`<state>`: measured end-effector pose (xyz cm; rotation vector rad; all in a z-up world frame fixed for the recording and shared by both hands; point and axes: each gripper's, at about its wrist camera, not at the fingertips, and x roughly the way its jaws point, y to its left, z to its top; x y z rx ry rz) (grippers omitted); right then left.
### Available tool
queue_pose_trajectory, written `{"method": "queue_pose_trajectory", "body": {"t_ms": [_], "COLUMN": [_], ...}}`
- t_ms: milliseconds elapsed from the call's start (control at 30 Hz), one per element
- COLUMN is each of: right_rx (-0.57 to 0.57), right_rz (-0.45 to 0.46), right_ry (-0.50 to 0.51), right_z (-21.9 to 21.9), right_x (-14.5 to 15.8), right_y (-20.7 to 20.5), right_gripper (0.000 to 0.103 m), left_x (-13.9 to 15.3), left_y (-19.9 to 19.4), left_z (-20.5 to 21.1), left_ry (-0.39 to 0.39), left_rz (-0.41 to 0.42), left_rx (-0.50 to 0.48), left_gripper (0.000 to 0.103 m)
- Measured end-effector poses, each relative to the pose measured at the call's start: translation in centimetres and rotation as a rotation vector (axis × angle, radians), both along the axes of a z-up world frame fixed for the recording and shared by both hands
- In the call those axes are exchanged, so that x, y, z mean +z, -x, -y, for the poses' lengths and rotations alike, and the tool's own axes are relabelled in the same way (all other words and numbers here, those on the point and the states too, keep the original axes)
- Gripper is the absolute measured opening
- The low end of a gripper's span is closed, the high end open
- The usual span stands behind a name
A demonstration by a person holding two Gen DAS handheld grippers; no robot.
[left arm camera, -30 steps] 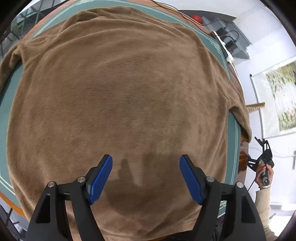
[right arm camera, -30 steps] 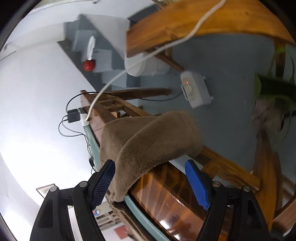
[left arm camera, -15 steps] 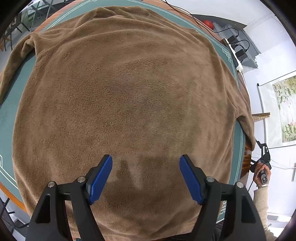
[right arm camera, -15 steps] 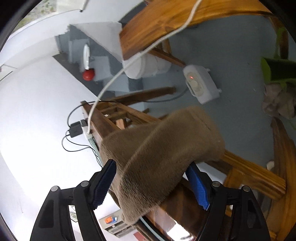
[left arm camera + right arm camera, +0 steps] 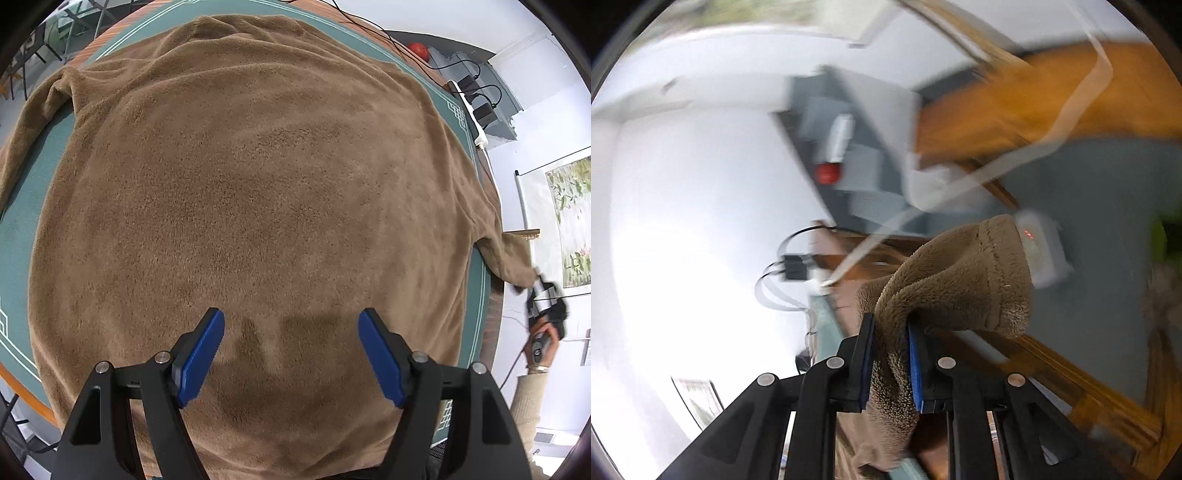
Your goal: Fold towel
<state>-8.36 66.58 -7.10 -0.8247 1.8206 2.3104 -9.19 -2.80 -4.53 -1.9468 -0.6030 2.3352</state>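
Note:
A big brown plush towel lies spread over a green-topped table, its corners hanging past the edges. My left gripper hovers open above the towel's near part, with nothing between its blue pads. In the right wrist view my right gripper is shut on the towel's corner, which bunches up past the fingertips. From the left wrist view that same corner is pulled off the table's right edge toward the right gripper, held by a hand.
A white power strip with black plugs and cables lies at the table's far right edge. The wooden table frame and a white device on the grey floor show in the blurred right wrist view. A red ball sits beyond the table.
My right gripper closed on the towel's hanging corner and lifted it away from the table edge. The left gripper rose a little and stayed open.

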Motion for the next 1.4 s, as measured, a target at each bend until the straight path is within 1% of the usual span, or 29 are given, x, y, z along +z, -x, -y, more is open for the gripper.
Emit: {"method": "queue_pose_trajectory", "body": {"t_ms": [67,167,233,300,333,400,500,533,600,633,667,700,767,800,900,1000,1100,1200,1300,1400], "right_rx": [0.083,0.274,0.418,0.607,0.694,0.859,1.002,1.007,0.984,0.973,0.931,0.877,0.745,0.679,0.512,0.416,0.386,0.388,0.436,0.465], "right_rz": [-0.078,-0.208,-0.277,-0.330,-0.342,-0.333,-0.223,-0.187,-0.117,-0.082,-0.054,-0.030,0.044,0.084,0.189,0.250,0.265,0.272,0.311,0.390], "right_ry": [-0.134,-0.351,-0.469,-0.555,-0.594,-0.650,-0.697,-0.700,-0.699,-0.698,-0.688,-0.674,-0.642,-0.648,-0.711,-0.771,-0.807,-0.843,-0.951,-1.068], "right_z": [2.9,10.4,16.5,23.4,26.9,32.8,37.7,38.0,37.5,37.3,36.1,34.5,31.2,29.8,25.8,22.2,21.1,21.8,23.8,25.3], "right_x": [4.8,11.7,14.8,16.1,16.1,14.9,11.6,10.7,9.2,8.4,7.8,7.4,6.7,6.5,6.5,6.6,6.9,6.4,5.1,3.2], "right_y": [1.8,4.5,6.1,7.5,8.0,8.6,8.7,8.6,8.3,8.2,7.7,7.0,6.4,6.5,7.7,10.0,13.3,17.0,20.6,23.1], "right_gripper": [0.018,0.018,0.018,0.018,0.018,0.019,0.019,0.021,0.033,0.056,0.073,0.074,0.075,0.075,0.075,0.075,0.074,0.074,0.074,0.074], "left_x": [0.1,0.3,0.2,0.1,0.1,0.1,0.2,0.0,0.0,-0.1,-0.1,-0.1,-0.3,-0.5,-1.2,-1.9,-2.3,-2.6,-2.9,-3.3], "left_y": [0.1,0.7,1.0,1.3,1.2,1.4,1.6,2.3,2.8,3.3,3.4,3.6,3.9,4.2,4.7,5.3,5.7,5.8,5.8,5.8], "left_z": [0.2,-0.1,0.3,0.8,0.9,0.9,1.0,1.5,2.4,2.7,2.9,3.1,3.7,4.0,4.3,4.3,4.0,4.1,4.5,4.8], "left_ry": [-0.006,-0.021,-0.033,-0.046,-0.056,-0.074,-0.096,-0.101,-0.110,-0.115,-0.122,-0.128,-0.145,-0.155,-0.165,-0.171,-0.172,-0.174,-0.170,-0.169], "left_rz": [-0.005,-0.014,-0.019,-0.024,-0.028,-0.039,-0.060,-0.065,-0.075,-0.075,-0.073,-0.072,-0.063,-0.057,-0.033,-0.012,-0.002,0.009,0.017,0.023], "left_rx": [-0.002,-0.008,-0.011,-0.012,-0.010,-0.008,-0.010,-0.013,-0.016,-0.017,-0.017,-0.017,-0.022,-0.027,-0.048,-0.073,-0.095,-0.097,-0.087,-0.075], "left_gripper": [0.079,0.079,0.079,0.079,0.079,0.079,0.079,0.079,0.079,0.079,0.079,0.079,0.079,0.079,0.079,0.079,0.079,0.079,0.079,0.079]}}
